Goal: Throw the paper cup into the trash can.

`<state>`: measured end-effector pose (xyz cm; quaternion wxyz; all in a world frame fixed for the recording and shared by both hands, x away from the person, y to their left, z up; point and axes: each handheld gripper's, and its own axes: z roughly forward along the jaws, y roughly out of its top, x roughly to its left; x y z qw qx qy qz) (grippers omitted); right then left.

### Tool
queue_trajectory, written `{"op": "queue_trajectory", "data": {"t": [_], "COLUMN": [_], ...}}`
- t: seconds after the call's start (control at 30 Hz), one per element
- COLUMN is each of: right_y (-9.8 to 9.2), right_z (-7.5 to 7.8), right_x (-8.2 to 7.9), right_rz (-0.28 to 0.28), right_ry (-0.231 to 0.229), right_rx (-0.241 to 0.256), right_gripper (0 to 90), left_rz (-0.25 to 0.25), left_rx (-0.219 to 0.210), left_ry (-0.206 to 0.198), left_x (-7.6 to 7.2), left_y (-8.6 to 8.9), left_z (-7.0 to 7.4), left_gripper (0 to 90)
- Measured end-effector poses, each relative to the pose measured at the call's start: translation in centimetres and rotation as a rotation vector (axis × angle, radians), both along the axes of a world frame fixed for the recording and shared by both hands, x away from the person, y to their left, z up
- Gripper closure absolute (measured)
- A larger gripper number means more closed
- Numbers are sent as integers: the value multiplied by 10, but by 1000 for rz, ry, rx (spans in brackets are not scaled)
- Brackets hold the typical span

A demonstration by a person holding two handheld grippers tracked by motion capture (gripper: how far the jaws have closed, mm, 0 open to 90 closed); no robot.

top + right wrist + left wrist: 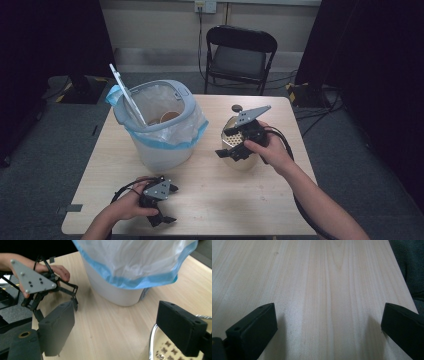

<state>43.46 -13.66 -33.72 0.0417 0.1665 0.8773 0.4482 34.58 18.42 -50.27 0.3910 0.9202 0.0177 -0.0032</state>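
A white waste bin (165,155) with a blue-edged clear liner (192,132) stands left of the table's middle, and a brown paper cup (170,116) lies inside it. My right gripper (227,143) is open at the mouth of a perforated metal container (242,161) to the right of the bin. In the right gripper view, one jaw hangs over the container's inside (160,348) and the other stands well outside its rim. My left gripper (171,204) rests open near the table's front left edge, with bare wood between its jaws in the left gripper view.
A white flat stick (127,95) leans out of the bin's left side. A small dark round object (236,108) lies on the table (210,210) behind the container. A black folding chair (240,55) stands beyond the far edge. The bin's wall (115,292) looms close ahead.
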Motion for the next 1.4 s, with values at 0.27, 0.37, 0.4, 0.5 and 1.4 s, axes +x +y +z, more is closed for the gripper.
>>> {"op": "queue_trajectory", "data": {"t": [0.27,0.37,0.4,0.5,1.4], "right_y": [-5,-6,-6,-6,-7], "right_z": [-20,-26,-28,-34,-98], "right_x": [-13,-17,-18,-24,-49], "right_rz": [15,21,22,32,44], "right_ry": [11,11,12,17,73], "right_rx": [-24,-36,-39,-34,-51], "right_gripper": [146,147,147,147,147], "left_rz": [4,13,11,11,16], "left_rx": [-2,-12,-10,-10,-11], "left_ry": [2,13,11,10,14], "left_x": [0,-1,-1,-1,-2], "left_y": [0,-1,-1,-1,-1], "left_z": [0,-1,-1,-1,-1], "left_gripper": [0,0,0,0,0]}}
